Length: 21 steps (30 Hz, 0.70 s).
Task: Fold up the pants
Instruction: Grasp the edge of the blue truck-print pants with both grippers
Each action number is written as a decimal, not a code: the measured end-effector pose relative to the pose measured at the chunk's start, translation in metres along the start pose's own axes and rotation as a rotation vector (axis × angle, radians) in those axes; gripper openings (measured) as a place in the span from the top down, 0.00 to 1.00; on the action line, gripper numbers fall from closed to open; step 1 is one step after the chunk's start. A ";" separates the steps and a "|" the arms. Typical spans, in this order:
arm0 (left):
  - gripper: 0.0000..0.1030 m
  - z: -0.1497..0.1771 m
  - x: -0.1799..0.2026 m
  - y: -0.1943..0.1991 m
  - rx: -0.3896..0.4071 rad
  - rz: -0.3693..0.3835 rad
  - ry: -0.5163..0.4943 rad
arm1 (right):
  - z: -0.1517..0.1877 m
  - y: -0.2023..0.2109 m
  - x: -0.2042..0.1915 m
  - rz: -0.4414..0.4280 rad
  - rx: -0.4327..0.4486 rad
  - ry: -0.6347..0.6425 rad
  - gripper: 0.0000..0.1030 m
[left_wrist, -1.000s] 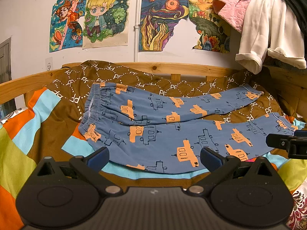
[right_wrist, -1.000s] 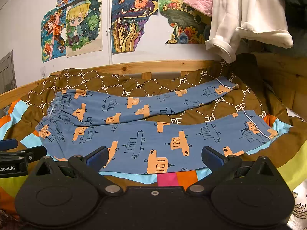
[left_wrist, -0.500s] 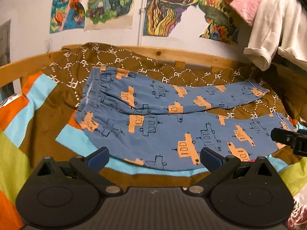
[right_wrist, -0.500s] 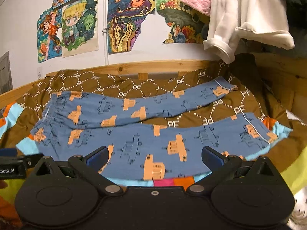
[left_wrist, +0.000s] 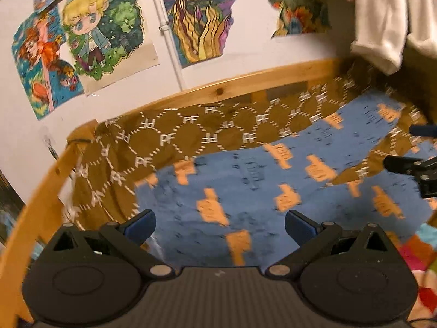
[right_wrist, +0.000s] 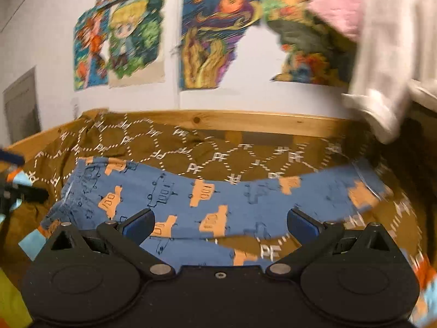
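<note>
Blue pants with orange vehicle prints (left_wrist: 245, 180) lie spread flat on a brown patterned blanket (left_wrist: 169, 142), waistband to the left, two legs running right. My left gripper (left_wrist: 220, 225) is open and empty, just above the waist end. My right gripper (right_wrist: 221, 225) is open and empty, over the far leg (right_wrist: 245, 194) near its middle. The right gripper's fingers (left_wrist: 404, 164) show at the right edge of the left wrist view. The left gripper's fingers (right_wrist: 16, 188) show at the left edge of the right wrist view.
A wooden bed rail (right_wrist: 245, 120) runs behind the blanket, curving round the left side (left_wrist: 41, 196). Posters (right_wrist: 213, 35) hang on the wall. White and pink clothes (right_wrist: 387, 63) hang at the upper right. A striped colourful cover (left_wrist: 420, 248) lies at the near right.
Both grippers have moved forward and closer to the pants: the left towards the waistband end, the right over the far leg. Both stay open. The pants have not moved.
</note>
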<state>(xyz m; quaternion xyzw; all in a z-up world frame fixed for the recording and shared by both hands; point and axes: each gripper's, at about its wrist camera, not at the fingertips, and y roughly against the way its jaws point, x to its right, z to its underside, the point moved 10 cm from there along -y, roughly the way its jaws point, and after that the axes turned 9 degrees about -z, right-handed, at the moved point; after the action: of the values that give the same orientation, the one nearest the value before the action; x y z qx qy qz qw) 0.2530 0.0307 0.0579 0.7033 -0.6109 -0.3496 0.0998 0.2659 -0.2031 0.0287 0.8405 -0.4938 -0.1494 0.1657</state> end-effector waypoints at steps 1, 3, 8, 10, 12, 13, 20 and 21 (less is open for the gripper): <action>0.00 -0.007 -0.003 -0.009 -0.005 -0.006 -0.007 | -0.005 -0.009 0.003 -0.019 -0.013 0.016 0.01; 0.00 -0.021 -0.009 -0.031 0.013 -0.013 -0.022 | -0.015 -0.025 0.009 -0.067 -0.038 0.049 0.01; 0.00 -0.051 -0.026 -0.099 0.062 -0.052 -0.078 | -0.029 -0.066 0.022 -0.177 -0.170 0.183 0.01; 0.00 -0.058 -0.034 -0.127 0.057 -0.052 -0.081 | -0.037 -0.079 0.028 -0.204 -0.201 0.206 0.01; 0.00 -0.063 -0.041 -0.150 0.064 -0.030 -0.073 | -0.041 -0.093 0.035 -0.250 -0.258 0.172 0.01; 0.00 -0.064 -0.042 -0.161 0.060 -0.010 -0.073 | -0.043 -0.101 0.037 -0.272 -0.294 0.162 0.01; 0.07 -0.061 -0.029 -0.215 0.027 0.139 -0.149 | -0.052 -0.173 0.058 -0.309 -0.416 0.330 0.01; 0.08 -0.059 -0.024 -0.217 0.022 0.148 -0.164 | -0.050 -0.184 0.063 -0.314 -0.424 0.342 0.01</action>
<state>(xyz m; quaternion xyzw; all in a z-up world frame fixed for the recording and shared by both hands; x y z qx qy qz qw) 0.4601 0.0868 -0.0128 0.6263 -0.6712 -0.3907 0.0674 0.4600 -0.1682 -0.0097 0.8662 -0.2807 -0.1293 0.3926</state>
